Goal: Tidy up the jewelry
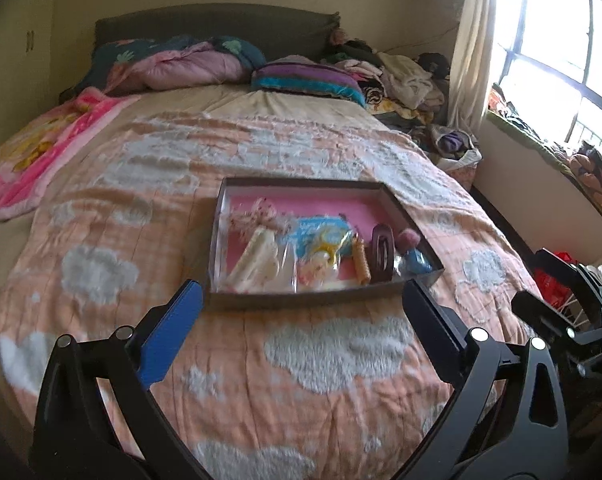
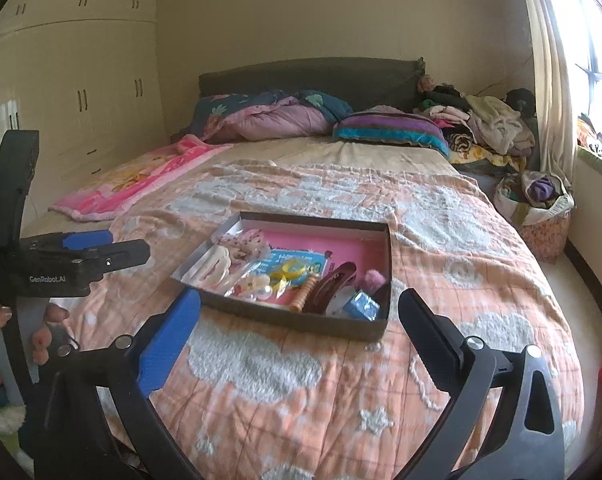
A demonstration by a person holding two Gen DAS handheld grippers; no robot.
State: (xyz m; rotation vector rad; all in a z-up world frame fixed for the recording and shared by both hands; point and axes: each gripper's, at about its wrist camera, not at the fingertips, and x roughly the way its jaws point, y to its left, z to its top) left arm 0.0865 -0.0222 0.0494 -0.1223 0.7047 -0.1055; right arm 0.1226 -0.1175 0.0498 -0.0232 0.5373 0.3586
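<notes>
A shallow brown box (image 1: 313,299) (image 2: 293,322) with a pink floor lies on the bed's peach quilt (image 1: 261,360). Inside it are a cream hair clip (image 1: 257,260) (image 2: 217,268), a blue packet (image 1: 317,234) (image 2: 293,260), a beaded strand (image 1: 361,260) (image 2: 305,292), a dark brown claw clip (image 1: 383,252) (image 2: 333,284) and a pink pompom (image 1: 409,238) (image 2: 371,280). My left gripper (image 1: 303,294) hangs open in front of the box, nothing between its fingers. My right gripper (image 2: 299,304) is open too, just short of the box's near wall, empty. The left gripper's body (image 2: 61,260) shows in the right wrist view.
Pillows and a folded pink quilt (image 2: 269,120) lie at the headboard, a pink blanket (image 2: 141,184) at the left edge. Heaped clothes (image 2: 481,128) and a fabric basket (image 2: 541,208) stand by the window. White wardrobes (image 2: 73,88) line the left wall. A hand (image 2: 41,336) holds the left gripper.
</notes>
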